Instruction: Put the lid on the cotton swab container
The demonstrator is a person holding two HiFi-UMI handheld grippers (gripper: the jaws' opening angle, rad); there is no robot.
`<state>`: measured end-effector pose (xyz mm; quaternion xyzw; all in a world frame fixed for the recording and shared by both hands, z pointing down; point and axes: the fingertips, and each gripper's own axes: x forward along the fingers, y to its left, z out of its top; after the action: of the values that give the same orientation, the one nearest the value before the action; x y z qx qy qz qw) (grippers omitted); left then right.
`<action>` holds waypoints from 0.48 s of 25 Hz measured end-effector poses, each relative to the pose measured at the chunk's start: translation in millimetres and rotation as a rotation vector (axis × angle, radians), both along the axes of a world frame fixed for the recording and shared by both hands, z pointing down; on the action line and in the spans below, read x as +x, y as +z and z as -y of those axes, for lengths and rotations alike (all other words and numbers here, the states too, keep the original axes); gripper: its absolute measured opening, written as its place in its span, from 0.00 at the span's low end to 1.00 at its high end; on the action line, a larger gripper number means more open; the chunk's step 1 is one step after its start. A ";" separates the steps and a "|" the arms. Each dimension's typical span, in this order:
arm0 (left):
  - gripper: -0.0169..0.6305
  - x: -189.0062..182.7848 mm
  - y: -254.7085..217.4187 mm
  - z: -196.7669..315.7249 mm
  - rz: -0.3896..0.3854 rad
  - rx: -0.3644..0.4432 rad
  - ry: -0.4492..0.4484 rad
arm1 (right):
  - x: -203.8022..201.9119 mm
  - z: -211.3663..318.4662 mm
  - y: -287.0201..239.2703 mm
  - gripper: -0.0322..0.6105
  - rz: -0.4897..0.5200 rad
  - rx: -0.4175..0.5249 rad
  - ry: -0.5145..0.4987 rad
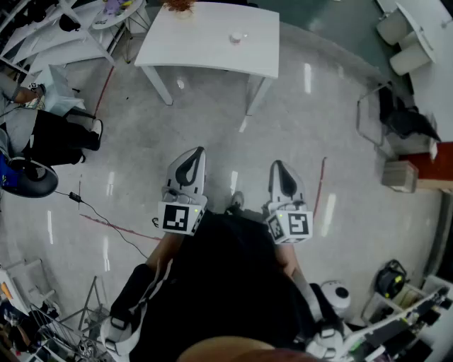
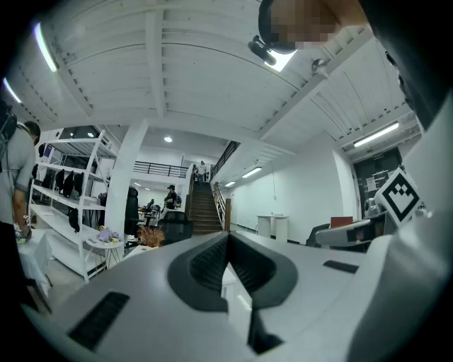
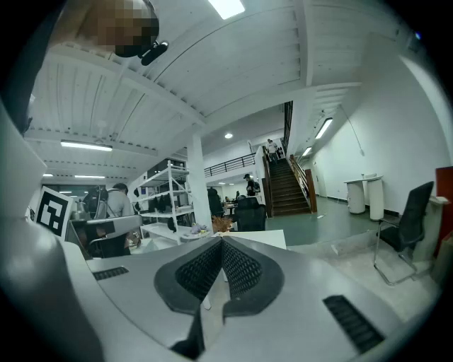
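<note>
A small round pale object, perhaps the cotton swab container, sits on the white table far ahead of me; it is too small to tell a lid. Both grippers hang close to my body over the floor, well short of the table. My left gripper has its jaws pressed together with nothing between them. My right gripper is likewise shut and empty. In the right gripper view the table top shows just beyond the jaw tips.
A dried plant stands at the table's far edge. White shelving and a seated person are to the left. A black chair stands to the right. A cable runs across the glossy floor.
</note>
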<state>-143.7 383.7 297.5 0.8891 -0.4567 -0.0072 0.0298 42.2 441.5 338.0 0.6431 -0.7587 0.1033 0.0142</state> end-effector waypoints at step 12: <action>0.03 6.4 -3.5 -2.2 0.010 0.012 -0.007 | 3.4 -5.5 -27.2 0.06 -0.026 0.105 0.004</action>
<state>-137.3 385.9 294.0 0.8877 -0.4598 -0.0058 0.0220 45.6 447.0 310.8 0.6456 -0.7616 0.0551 -0.0100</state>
